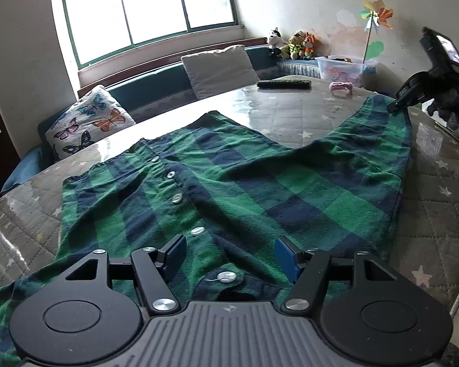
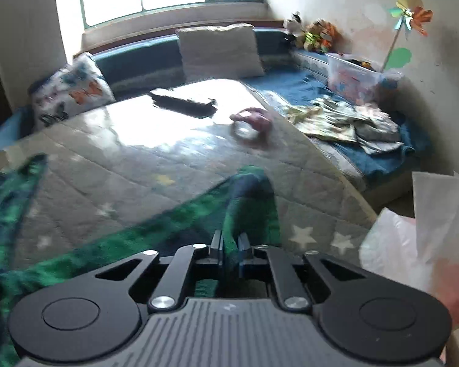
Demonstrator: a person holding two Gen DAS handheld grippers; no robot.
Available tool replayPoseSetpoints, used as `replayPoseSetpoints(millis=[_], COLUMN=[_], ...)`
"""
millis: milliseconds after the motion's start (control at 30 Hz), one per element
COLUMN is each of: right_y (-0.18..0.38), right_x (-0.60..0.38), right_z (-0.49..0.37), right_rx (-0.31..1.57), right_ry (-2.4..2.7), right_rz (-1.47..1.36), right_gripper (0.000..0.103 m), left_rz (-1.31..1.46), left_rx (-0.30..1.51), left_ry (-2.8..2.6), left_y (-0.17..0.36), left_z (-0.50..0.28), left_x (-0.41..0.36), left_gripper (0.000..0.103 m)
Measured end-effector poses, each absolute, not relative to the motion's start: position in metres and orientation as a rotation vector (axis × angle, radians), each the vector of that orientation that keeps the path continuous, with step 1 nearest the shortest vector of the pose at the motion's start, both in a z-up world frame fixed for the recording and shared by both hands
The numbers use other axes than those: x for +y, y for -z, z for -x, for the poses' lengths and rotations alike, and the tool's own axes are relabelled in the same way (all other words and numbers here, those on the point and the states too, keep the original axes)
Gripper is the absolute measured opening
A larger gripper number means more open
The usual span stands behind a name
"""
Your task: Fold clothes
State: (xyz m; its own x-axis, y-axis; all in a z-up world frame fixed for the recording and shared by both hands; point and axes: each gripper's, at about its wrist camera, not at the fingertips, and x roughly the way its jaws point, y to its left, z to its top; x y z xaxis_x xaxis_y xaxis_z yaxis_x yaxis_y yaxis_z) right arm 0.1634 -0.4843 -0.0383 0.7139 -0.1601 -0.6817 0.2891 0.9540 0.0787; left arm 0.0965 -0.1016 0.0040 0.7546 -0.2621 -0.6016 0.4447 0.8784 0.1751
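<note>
A green and navy plaid shirt (image 1: 235, 189) lies spread on the quilted table (image 1: 290, 116), its white-buttoned placket running toward me. My left gripper (image 1: 229, 258) hovers open just above the collar end, blue pads either side of a button. One sleeve (image 1: 379, 122) stretches to the far right, where my right gripper (image 1: 396, 104) pinches its cuff. In the blurred right wrist view, my right gripper (image 2: 229, 244) is shut on the plaid sleeve (image 2: 248, 205), which rises from between the fingers.
A black remote (image 1: 284, 84) and a pink item (image 1: 341, 87) lie at the table's far side. Cushions (image 1: 220, 70) line a teal bench under the window. A clear storage box (image 1: 345, 67), plush toys and loose clothes (image 2: 345, 122) sit at right.
</note>
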Motion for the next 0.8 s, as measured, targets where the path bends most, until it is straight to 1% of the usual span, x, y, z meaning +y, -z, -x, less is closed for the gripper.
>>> replayPoseSetpoints(millis=[167,333,467,600,800], right_y=[0.001,-0.045,-0.07,-0.082,-0.074], right_x=[-0.444,-0.383,-0.322,-0.255,-0.168], right_z=[-0.148,-0.139,-0.142,-0.144,-0.146], right_rx=[0.659,0.588,0.551,0.551,0.593], right_ry=[0.084,-0.156,-0.354,-0.538,-0.717], right_rz=[-0.18,-0.164,-0.13,-0.074,0.024], right_gripper=[0.006,0.006,0.006,0.006,0.006], left_rz=[-0.3,-0.28,-0.259,-0.229,-0.193], left_rx=[0.607,0.611,0.61,0.599,0.604], left_ry=[0.346,0.3,0.263,0.232,0.187], left_y=[-0.004,-0.004,-0.005,-0.008,-0.007], left_z=[-0.093,-0.089,-0.085,-0.076,-0.066], left_x=[-0.082,-0.062,-0.044,-0.025,-0.001], left_gripper=[0.067,0.068,0.068,0.068,0.068])
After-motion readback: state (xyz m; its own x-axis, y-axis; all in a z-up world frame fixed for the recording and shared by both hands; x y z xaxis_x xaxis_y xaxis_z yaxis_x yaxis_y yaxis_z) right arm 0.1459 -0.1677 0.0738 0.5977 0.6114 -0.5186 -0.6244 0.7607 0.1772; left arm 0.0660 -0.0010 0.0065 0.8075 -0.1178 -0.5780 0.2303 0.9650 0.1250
